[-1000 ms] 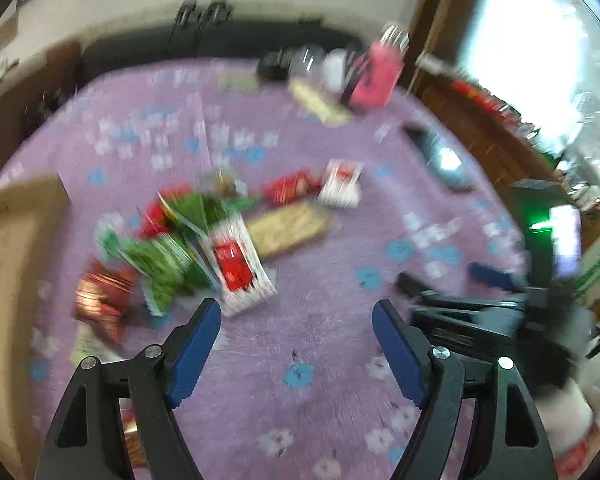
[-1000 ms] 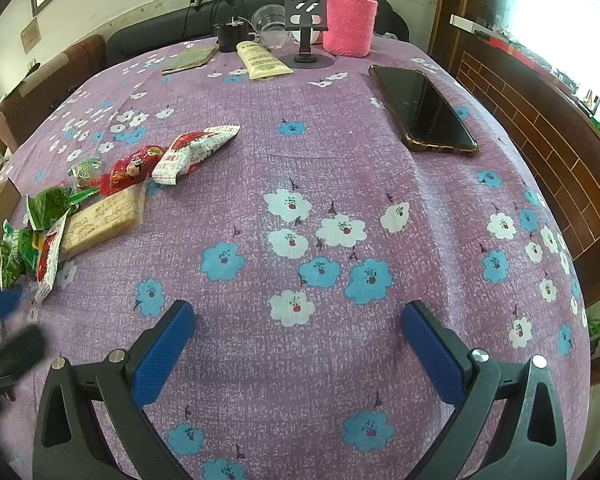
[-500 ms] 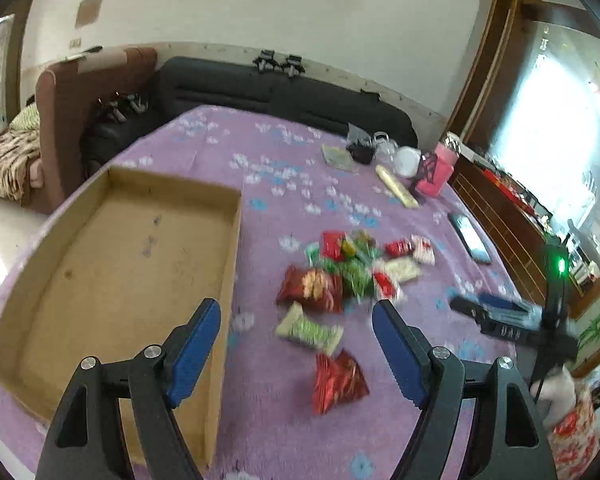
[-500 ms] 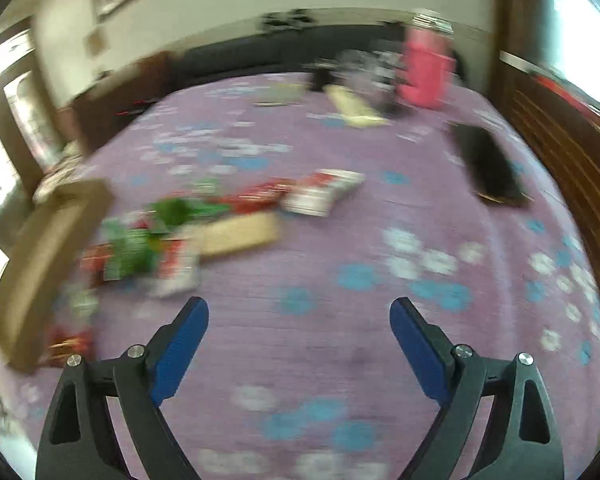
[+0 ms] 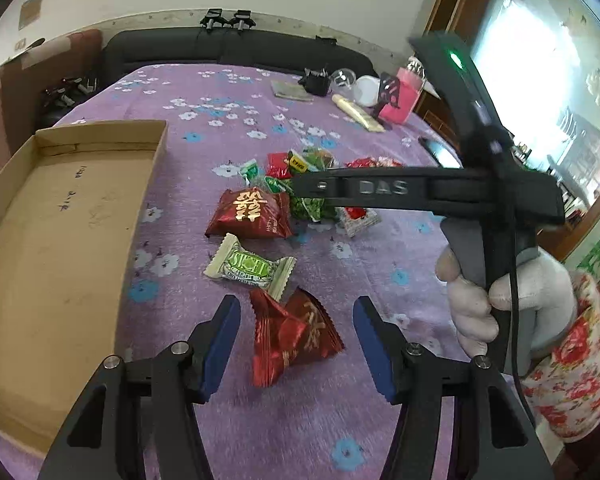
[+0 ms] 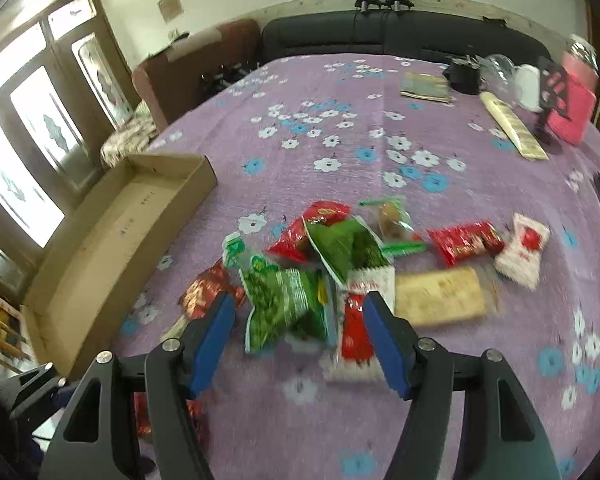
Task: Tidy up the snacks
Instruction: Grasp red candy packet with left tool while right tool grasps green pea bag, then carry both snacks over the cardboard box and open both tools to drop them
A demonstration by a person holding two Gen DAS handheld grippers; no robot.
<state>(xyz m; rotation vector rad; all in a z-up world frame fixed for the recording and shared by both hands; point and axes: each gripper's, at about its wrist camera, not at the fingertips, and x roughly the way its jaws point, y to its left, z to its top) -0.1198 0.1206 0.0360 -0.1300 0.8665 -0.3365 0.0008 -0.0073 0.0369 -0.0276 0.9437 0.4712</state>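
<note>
A crinkly dark red snack packet (image 5: 294, 336) lies on the purple flowery tablecloth (image 5: 204, 128), right between the wide-apart blue pads of the left gripper (image 5: 296, 346), which hold nothing. At 12 o'clock from it sits a pale green wrapped candy (image 5: 250, 267), then a red packet with gold letters (image 5: 252, 214). The flat brown cardboard box (image 5: 56, 232) is at 9 o'clock. The right gripper (image 6: 298, 340) is spread open too, over a green bag (image 6: 284, 304) in the snack pile. A pink bottle (image 6: 576, 108) stands far off at 1 o'clock.

Wrapped snacks (image 5: 288, 200) lie heaped beside an empty cardboard tray (image 5: 60, 240).
</note>
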